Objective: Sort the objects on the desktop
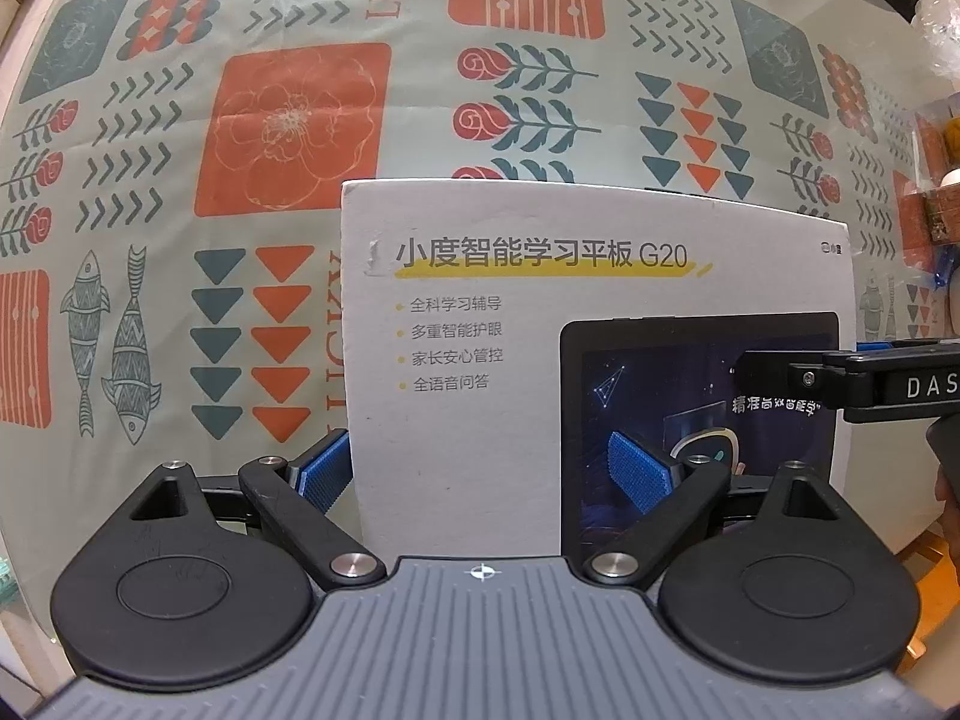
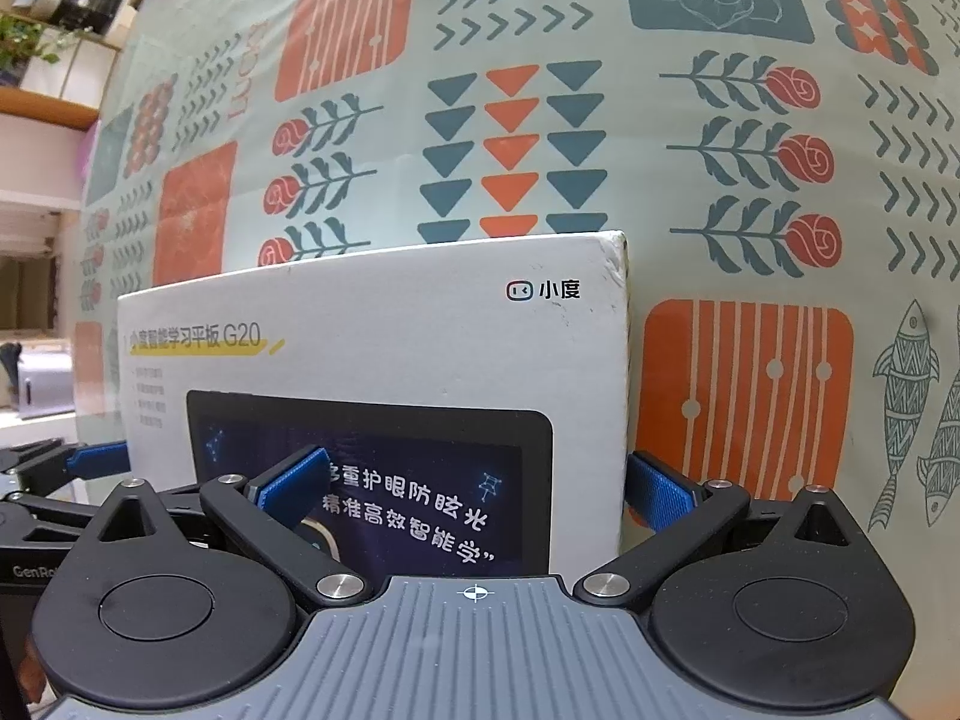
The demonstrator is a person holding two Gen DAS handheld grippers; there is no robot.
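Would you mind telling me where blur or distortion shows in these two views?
Left wrist: the box print is sharp, while the tablecloth bows toward the edges. Right wrist: the box's left-hand text is blurred, and the shelves at the rim curve.

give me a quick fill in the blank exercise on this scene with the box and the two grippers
1. The white box has a picture of a ____ printed on its front.
2. The left gripper has one blue pad in front of the box and the other past the box's ____ edge.
3. The tablecloth under the box is printed with flowers, triangles and ____.
4. The right gripper straddles the box's ____ edge.

Missing words: tablet; left; fish; right
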